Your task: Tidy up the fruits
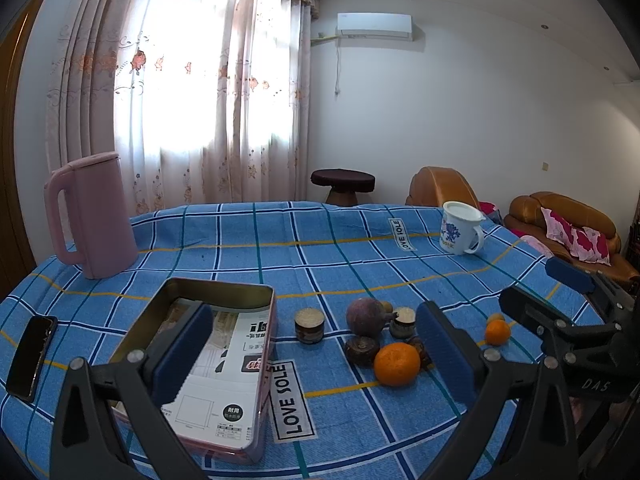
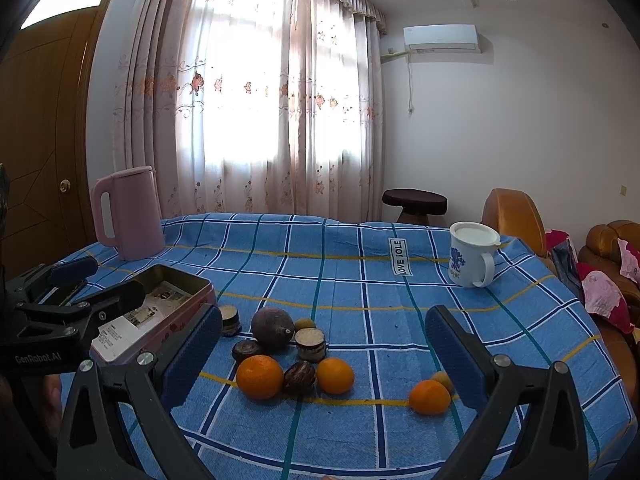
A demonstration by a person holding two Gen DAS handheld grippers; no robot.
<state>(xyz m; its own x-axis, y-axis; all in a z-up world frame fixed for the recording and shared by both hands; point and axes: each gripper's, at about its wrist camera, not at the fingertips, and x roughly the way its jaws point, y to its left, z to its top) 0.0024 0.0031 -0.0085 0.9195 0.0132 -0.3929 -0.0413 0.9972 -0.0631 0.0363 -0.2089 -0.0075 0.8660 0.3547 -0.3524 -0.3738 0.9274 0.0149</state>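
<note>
A blue plaid tablecloth (image 2: 360,280) covers the table. Taking the open metal tin (image 1: 224,296) as landmark: the pink kettle (image 1: 96,216) stands behind it to its left, and the white mug (image 2: 472,256) sits well off to its right at the far edge. Just right of the tin lies the fruit cluster: a purple round fruit (image 2: 272,328), two oranges (image 2: 259,376), dark brown pieces between them. A third orange (image 2: 430,397) lies farther right, apart. The left gripper (image 1: 316,360) hangs spread wide, one finger over the tin; the right gripper (image 2: 324,360) hangs spread above the fruit, holding nothing.
</note>
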